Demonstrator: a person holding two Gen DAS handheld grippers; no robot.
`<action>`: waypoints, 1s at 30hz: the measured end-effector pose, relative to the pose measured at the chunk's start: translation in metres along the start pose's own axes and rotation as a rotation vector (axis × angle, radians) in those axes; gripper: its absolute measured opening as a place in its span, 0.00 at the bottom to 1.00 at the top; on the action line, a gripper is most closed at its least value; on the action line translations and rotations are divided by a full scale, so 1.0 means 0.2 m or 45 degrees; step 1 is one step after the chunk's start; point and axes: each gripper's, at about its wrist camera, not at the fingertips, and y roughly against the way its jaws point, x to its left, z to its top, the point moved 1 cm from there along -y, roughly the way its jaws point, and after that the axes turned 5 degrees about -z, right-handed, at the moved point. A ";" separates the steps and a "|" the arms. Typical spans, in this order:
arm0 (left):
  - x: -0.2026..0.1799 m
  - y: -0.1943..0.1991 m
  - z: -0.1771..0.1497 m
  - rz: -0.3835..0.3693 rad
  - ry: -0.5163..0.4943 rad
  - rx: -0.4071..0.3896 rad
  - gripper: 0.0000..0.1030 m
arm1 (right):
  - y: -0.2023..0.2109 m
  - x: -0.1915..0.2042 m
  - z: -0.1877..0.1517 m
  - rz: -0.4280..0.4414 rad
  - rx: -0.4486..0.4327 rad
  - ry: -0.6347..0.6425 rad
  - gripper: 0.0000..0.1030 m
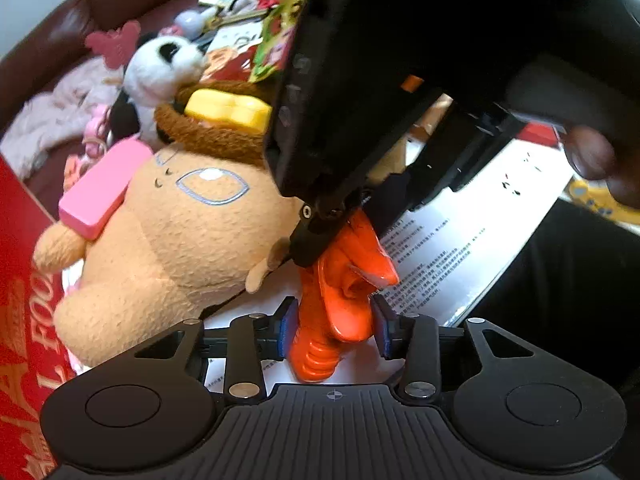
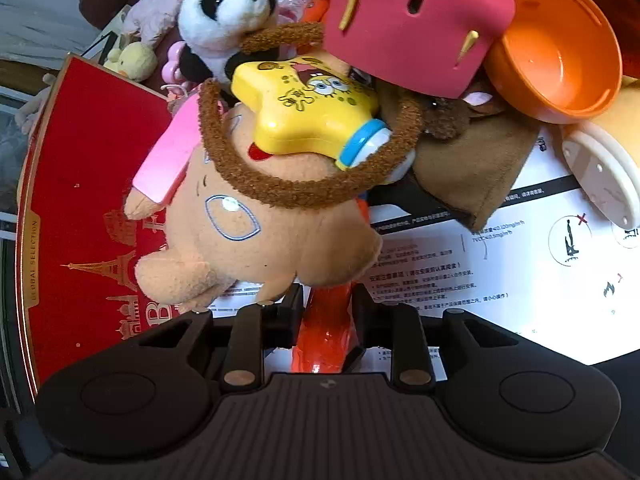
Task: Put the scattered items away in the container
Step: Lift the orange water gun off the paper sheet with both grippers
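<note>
An orange plastic toy stands over a white printed sheet, held at both ends. My left gripper has its blue pads against the toy's lower body on both sides. My right gripper comes down from the upper right and pinches the toy's top. In the right wrist view the orange toy fills the gap between the fingers of my right gripper. A tan plush with a brown ring lies just left of the toy and hides its far end.
A yellow star toy, a panda plush and a pink block crowd around the tan plush. A red box lies left. A dark red box, an orange bowl and brown cloth sit at the back right.
</note>
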 end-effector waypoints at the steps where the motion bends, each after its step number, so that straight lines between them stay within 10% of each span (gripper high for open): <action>1: 0.02 0.01 0.01 -0.037 0.034 -0.001 0.36 | 0.00 0.00 0.00 -0.001 -0.001 0.000 0.33; 4: 0.07 0.03 0.01 -0.127 0.112 -0.010 0.36 | -0.01 -0.01 0.00 -0.002 0.000 -0.016 0.35; 11: 0.07 -0.07 0.04 -0.010 0.118 0.067 0.49 | -0.01 0.01 -0.01 -0.013 -0.008 0.005 0.30; 30: 0.01 -0.03 0.08 0.032 0.062 0.097 0.37 | 0.05 0.02 -0.05 0.004 -0.028 0.016 0.30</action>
